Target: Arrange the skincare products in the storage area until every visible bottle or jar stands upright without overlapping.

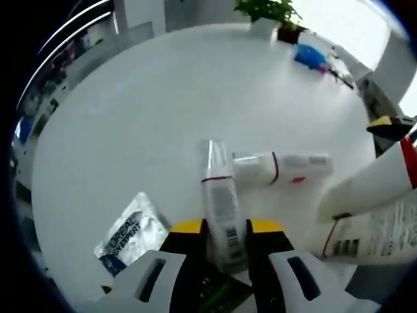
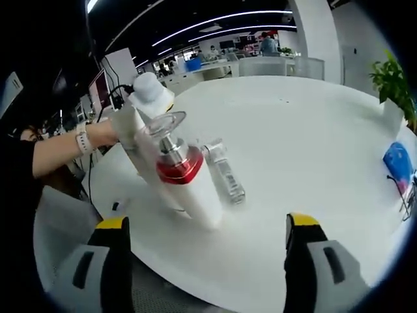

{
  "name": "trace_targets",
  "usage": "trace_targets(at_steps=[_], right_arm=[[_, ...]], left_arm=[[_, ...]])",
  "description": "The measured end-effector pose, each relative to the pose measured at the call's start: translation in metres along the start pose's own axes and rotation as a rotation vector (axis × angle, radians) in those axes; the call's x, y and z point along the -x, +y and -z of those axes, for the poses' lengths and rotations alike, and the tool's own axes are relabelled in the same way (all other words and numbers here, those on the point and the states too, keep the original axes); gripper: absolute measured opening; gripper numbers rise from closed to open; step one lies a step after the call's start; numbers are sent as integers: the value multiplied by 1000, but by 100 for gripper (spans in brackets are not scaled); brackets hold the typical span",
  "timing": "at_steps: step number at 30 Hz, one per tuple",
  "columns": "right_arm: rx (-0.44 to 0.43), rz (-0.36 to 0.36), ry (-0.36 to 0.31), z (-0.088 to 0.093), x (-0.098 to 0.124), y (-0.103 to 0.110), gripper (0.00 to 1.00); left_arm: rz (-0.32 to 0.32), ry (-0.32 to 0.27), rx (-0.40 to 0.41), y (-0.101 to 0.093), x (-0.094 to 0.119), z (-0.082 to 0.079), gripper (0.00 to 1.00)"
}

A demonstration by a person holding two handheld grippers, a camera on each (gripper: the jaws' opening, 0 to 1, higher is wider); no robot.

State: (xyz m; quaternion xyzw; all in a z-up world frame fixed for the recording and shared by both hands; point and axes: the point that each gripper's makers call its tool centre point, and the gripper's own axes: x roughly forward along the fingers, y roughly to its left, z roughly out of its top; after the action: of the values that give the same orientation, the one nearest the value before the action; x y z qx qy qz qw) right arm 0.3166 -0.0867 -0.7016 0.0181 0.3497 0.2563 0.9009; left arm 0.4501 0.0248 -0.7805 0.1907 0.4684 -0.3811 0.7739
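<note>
Clamped between the left gripper (image 1: pixel 227 236) jaws was a slim clear-capped bottle (image 1: pixel 220 199) — apparently lifted off the white table (image 1: pixel 143 111) for standing. Right gripper (image 2: pixel 205 225) gaped empty; red-collared pump bottle (image 2: pixel 189 182) leaned nearby — tube (image 1: pixel 283 167) lay flat.

A big round white table (image 1: pixel 143 111) holds everything. In the left gripper view, a green plant in a white pot (image 1: pixel 264 14) stands at the far edge, at about 12 o'clock. Next to it is a smaller plant in a dark pot (image 1: pixel 290 30). A blue thing (image 1: pixel 310 57) lies near them, at about 1 o'clock.

In the right gripper view, green leaves (image 2: pixel 393 83) show at 3 o'clock, and a blue thing (image 2: pixel 397 164) lies just below them. Long bright lights (image 2: pixel 221 23) run across the dark ceiling at 12 o'clock. Desks (image 2: pixel 215 65) stand far behind the table.
</note>
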Motion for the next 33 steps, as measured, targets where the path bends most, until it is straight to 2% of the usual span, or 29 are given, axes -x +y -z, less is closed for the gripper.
trace_targets(at_steps=[10,19,23,26,31,33], right_arm=[[21,-3,-5,-4,2,5,99],[22,-10,-18,-6,5,14,99],[18,-11,-21,-6,6,17,99],[12,-18,-24,-6,7,19,93],[16,-29,-32,-7,9,25,92],[19,-38,-35,-8,10,27,89]], left_arm=[[25,-64,52,4,1,1,17],[31,-142,93,9,17,-1,16],[33,-194,123,12,30,-2,16],[39,-236,145,10,42,-4,16],[32,-292,165,11,65,-4,16],[35,-313,179,8,71,-4,16]])
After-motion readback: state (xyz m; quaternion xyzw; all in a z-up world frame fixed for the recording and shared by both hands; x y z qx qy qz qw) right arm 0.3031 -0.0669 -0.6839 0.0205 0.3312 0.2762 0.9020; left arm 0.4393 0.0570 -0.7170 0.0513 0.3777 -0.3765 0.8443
